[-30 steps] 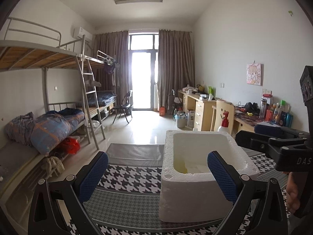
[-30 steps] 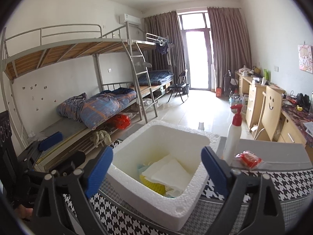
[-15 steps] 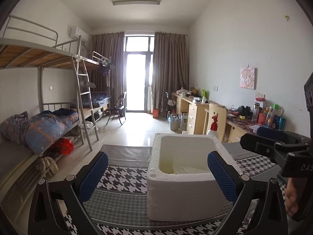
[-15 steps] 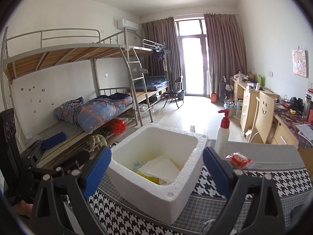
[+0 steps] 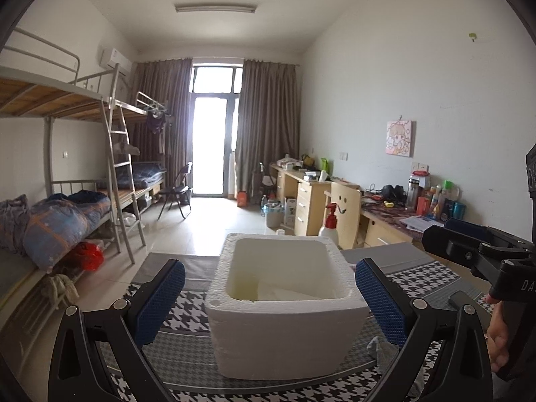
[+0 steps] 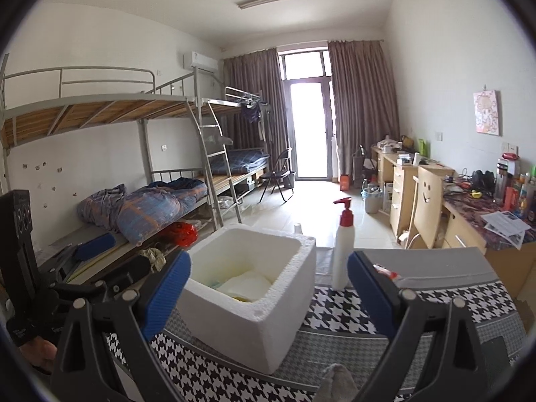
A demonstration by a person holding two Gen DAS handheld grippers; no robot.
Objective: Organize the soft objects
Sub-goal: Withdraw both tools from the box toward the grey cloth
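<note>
We are holding both the left gripper [image 5: 269, 296] and the right gripper [image 6: 268, 288] with jaws spread wide, gripping nothing. The white foam box [image 5: 284, 305] is sitting at lower centre between the blue pads (white sheets [image 6: 246, 283] lying inside). A grey cloth [image 6: 336, 382] is peeking at the bottom edge, on the houndstooth tablecloth [image 6: 335, 308], and a pump bottle [image 6: 343, 244] is standing just right of the box.

The left gripper [image 5: 269, 296] is held level, its blue-padded fingers [image 5: 160, 298] spread wide with nothing between them; the right gripper [image 6: 268, 294] is likewise agape and empty, raised alongside; a hand [image 5: 499, 341] grips the right handle, and what seems a fingertip [image 6: 42, 351] shows under the left one.
</note>
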